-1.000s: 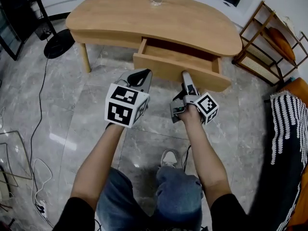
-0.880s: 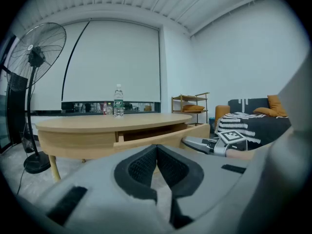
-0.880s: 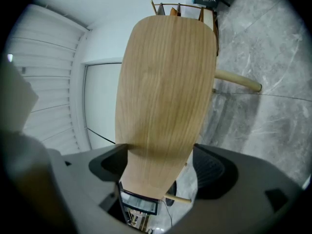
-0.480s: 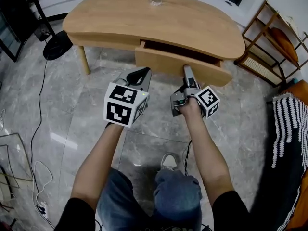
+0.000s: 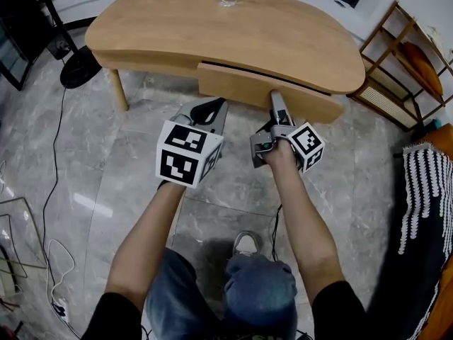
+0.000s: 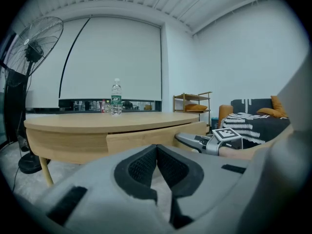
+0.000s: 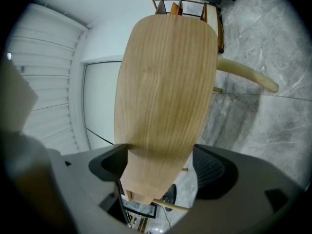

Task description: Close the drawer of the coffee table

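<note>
Drawer has slid almost flush under the table, with only a dark slit left. Right gripper, jaws apart, presses its front; left gripper hangs closed and empty. Stiff wood, probably gliding lightly: push flat, mid-front.

This looks like a home living room, or a mock-up of one. A low wooden counter stands on a grey marble floor. An open shelf rack stands near a sofa with a striped throw. There is also a pedestal fan and a drawn roller blind.
</note>
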Available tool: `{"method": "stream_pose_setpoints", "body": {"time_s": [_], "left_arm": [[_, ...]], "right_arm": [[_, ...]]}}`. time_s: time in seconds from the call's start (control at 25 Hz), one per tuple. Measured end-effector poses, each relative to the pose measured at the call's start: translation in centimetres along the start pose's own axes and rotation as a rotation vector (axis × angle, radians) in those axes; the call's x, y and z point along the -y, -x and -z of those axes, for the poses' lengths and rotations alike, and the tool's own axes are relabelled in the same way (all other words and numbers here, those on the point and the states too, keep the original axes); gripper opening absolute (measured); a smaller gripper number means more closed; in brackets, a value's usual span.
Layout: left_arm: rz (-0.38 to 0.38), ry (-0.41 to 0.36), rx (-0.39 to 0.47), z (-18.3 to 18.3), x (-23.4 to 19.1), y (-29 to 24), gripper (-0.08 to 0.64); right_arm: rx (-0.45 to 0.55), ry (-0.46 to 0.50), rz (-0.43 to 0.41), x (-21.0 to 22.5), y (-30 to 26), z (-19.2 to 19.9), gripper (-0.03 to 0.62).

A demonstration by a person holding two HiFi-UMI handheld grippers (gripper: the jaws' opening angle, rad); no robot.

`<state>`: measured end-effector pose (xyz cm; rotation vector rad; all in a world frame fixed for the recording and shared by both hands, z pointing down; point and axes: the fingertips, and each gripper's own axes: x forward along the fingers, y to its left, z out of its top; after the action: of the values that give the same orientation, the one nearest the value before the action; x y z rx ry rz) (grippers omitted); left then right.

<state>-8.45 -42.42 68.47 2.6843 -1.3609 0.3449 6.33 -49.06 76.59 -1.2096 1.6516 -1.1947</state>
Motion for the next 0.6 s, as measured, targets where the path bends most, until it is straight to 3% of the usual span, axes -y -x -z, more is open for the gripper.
{"method": "stream_pose_setpoints", "body": {"time_s": [0.6], "left_arm": [[-0.031,0.012,0.005,-0.3,-2.4,-3.2,0.005]], "right_arm": [[-0.003,0.008,-0.008,0.7,-4.4,-2.0,0.415]]}}
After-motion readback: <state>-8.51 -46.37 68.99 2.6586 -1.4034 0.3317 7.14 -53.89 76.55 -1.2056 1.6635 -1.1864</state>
